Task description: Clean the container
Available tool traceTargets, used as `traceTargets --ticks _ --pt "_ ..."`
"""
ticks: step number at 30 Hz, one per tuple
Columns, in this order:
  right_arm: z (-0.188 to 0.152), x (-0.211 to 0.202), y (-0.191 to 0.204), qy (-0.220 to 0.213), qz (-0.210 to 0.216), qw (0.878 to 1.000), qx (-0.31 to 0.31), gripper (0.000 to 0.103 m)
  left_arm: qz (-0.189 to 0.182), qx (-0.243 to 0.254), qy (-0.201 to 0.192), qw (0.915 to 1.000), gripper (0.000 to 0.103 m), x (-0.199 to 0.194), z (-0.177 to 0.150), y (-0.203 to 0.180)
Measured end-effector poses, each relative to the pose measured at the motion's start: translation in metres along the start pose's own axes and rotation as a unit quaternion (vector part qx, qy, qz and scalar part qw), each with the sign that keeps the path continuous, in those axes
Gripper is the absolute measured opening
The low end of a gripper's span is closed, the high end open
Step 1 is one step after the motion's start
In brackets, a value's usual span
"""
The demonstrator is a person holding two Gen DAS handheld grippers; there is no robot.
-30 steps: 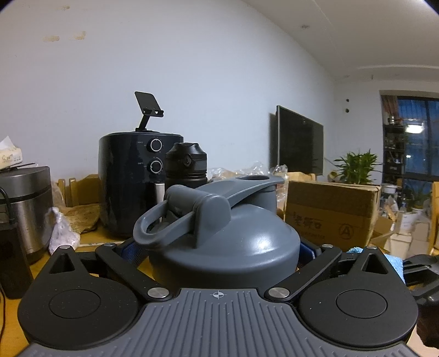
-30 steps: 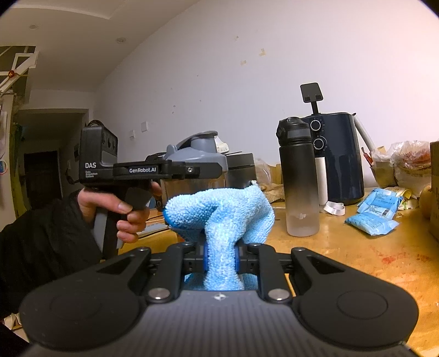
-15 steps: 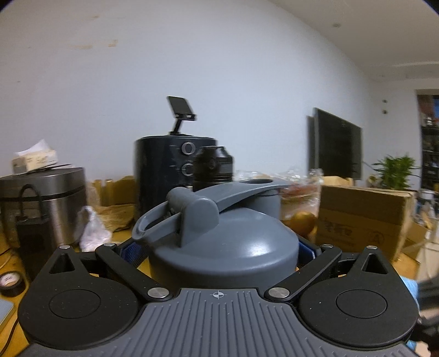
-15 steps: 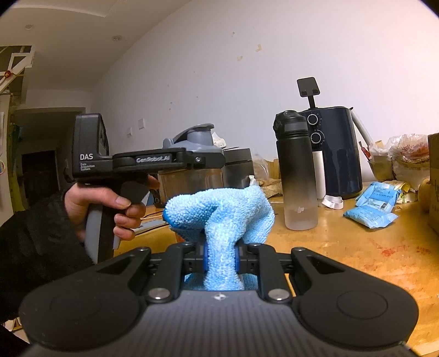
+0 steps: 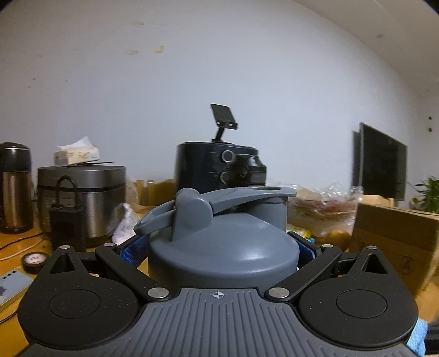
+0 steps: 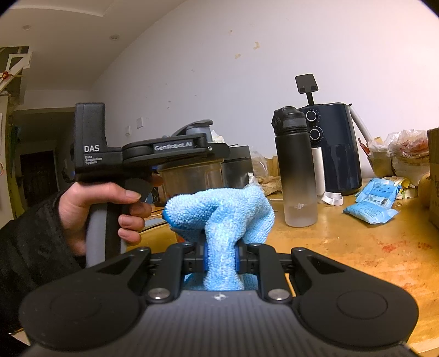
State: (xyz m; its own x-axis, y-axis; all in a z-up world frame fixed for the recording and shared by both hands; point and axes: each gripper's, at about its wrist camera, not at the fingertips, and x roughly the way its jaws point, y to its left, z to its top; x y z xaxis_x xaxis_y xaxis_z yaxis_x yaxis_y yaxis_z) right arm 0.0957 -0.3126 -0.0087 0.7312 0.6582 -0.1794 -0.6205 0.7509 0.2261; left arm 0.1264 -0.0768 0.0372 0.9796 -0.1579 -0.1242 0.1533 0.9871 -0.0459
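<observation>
The left hand-held gripper has swung leftward with the container clamped between its jaws, held above the table. The right hand-held gripper stays closed on the blue cloth, just beside the container; wiping has not yet begun.

Plain white wall behind everything, marked with a few small yellowish patches high up. Below it, a wooden bench, orange-brown, stained reddish in spots. Against the wall, a dark air fryer as centre landmark, topped by a small black stand. Left of the air fryer, a steel rice cooker carrying a tissue box; further left, a dark thermos jug. Right of the air fryer, a black screen on the wall, a cardboard box and a green plant. Far left in the right wrist view, a dim doorway under a white ceiling with recessed lights.
</observation>
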Motion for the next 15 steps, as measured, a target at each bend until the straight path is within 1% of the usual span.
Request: traceTargets --ticks 7,10,15 --pt "0.000 0.000 -0.001 0.000 0.000 1.000 0.002 0.014 0.064 0.008 -0.009 0.9979 0.103 -0.002 0.001 -0.018" --pt "0.000 0.000 -0.001 -0.001 -0.001 1.000 0.003 0.014 0.073 0.007 -0.009 0.9973 0.103 -0.003 0.001 -0.025" --pt "-0.001 -0.001 -0.002 -0.002 -0.001 1.000 0.004 0.014 0.106 -0.007 -0.011 0.9943 0.103 -0.002 0.002 -0.032"
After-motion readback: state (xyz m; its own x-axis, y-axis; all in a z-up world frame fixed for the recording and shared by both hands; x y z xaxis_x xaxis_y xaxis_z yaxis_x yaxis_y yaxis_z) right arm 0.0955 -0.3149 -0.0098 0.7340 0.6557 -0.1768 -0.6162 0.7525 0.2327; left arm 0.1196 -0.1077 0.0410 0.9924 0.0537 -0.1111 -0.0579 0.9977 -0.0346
